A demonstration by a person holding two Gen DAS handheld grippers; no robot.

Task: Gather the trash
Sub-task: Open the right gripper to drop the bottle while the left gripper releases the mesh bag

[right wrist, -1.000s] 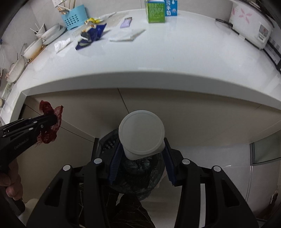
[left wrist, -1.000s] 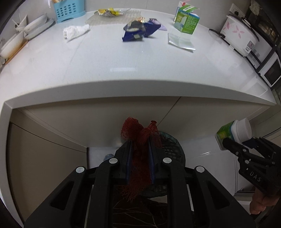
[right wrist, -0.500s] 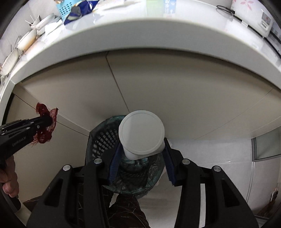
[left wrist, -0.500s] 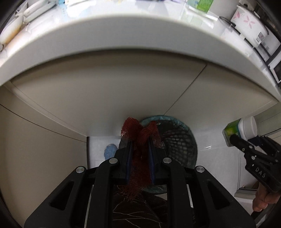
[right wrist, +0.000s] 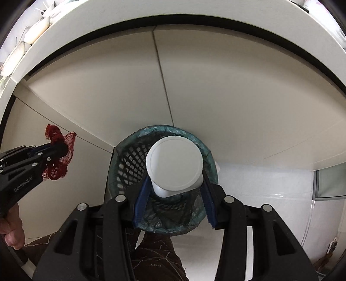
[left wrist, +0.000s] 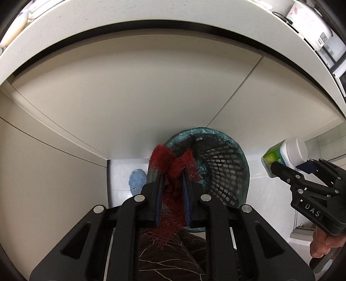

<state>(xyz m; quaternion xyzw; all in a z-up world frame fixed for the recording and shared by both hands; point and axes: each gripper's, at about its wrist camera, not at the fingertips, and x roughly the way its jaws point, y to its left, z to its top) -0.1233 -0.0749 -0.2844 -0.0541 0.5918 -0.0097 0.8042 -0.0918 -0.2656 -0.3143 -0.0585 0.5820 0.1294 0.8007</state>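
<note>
My left gripper [left wrist: 172,175] is shut on a crumpled red mesh net [left wrist: 173,164], held above the left rim of a black mesh trash bin lined with a green bag [left wrist: 225,173]. My right gripper [right wrist: 175,179] is shut on a bottle with a white cap [right wrist: 174,165], held right over the open bin [right wrist: 129,162]. In the left wrist view the right gripper [left wrist: 287,167] holds the green-labelled bottle [left wrist: 285,152] to the right of the bin. In the right wrist view the left gripper [right wrist: 58,149] with the red net [right wrist: 58,155] hangs left of the bin.
The bin stands on a pale floor against beige cabinet doors [left wrist: 140,97] under the white counter edge [left wrist: 151,13]. A blue object [left wrist: 136,180] lies on the floor left of the bin. A dark patterned garment [left wrist: 173,255] shows below the grippers.
Both grippers have dropped below the counter edge and come closer to the bin. The counter top and its trash have gone out of sight. Both grips are unchanged.
</note>
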